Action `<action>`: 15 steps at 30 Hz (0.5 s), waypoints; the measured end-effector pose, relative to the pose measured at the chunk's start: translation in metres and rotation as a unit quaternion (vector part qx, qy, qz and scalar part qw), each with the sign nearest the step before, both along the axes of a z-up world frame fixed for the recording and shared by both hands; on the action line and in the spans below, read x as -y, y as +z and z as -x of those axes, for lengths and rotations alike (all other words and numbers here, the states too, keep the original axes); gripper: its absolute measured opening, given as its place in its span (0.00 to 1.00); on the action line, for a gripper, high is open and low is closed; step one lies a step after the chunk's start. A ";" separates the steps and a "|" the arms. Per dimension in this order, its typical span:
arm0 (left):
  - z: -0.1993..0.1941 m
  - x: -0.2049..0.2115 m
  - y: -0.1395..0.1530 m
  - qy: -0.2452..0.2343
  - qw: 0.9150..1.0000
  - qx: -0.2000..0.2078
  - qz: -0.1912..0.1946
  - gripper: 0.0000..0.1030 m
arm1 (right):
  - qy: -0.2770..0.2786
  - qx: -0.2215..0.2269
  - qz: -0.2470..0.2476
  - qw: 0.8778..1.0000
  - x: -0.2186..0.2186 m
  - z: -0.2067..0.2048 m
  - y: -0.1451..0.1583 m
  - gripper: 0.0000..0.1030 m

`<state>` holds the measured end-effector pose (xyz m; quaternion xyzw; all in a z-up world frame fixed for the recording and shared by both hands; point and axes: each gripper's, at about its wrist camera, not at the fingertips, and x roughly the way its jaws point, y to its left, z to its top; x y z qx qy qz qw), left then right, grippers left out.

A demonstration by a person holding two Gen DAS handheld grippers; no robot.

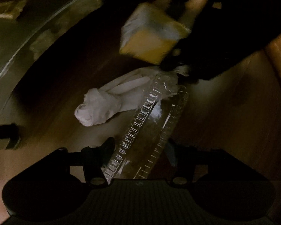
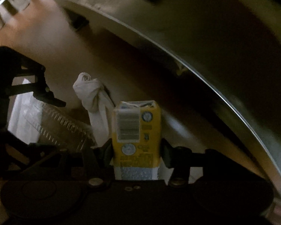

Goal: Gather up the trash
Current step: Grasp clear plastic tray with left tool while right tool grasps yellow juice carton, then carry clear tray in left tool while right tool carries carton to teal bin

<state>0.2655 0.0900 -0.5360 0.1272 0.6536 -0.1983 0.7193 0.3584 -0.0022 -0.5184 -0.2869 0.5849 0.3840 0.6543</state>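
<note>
Left gripper (image 1: pixel 138 150): bottom centre of the left wrist view, jaws closed down onto a clear plastic clamshell lid (image 1: pixel 149 123), which sticks up and away from it on a diagonal toward the middle of the frame. You can also spot this gripper at the left edge of the right wrist view (image 2: pixel 46 93), dark and kinda blurry.

Right gripper (image 2: pixel 136 150): bottom centre of its own view, fingers pinched on both sides of a small yellow juice carton (image 2: pixel 135 131). Carton is standing upright between them, barcode label facing the camera, torn top end pointing away.

Same carton from the other side: upper middle of the left wrist view (image 1: pixel 151 35), motion-blurred, with the right gripper (image 1: pixel 179 56) just a black shape on its right.

White knotted cloth or napkin (image 1: pixel 103 103): centre-left in the left wrist view, touching the plastic lid's left edge. In the right wrist view it's just left of the carton (image 2: pixel 93 95), poking up behind it. Can't tell if anything actually grips it.

Clamshell in right view (image 2: pixel 65 129): lower left, ribbed edge showing, between the left gripper and the carton.

Glass table edge (image 1: pixel 37 28): curved rim sweeping across the upper left of the left wrist view, and across the right side of the right wrist view (image 2: pixel 206 80).

Wooden floor (image 1: pixel 224 121): brown, dim, behind everything.
</note>
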 end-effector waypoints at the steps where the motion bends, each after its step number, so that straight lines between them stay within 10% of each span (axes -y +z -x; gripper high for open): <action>1: 0.001 -0.003 0.003 0.009 1.000 -0.004 0.005 0.54 | -0.010 -0.001 0.000 1.000 0.004 0.001 0.006 0.49; 15: 0.003 -0.012 0.129 0.092 0.992 -0.033 0.085 0.54 | -0.136 0.000 -0.058 0.989 0.069 0.026 0.173 0.49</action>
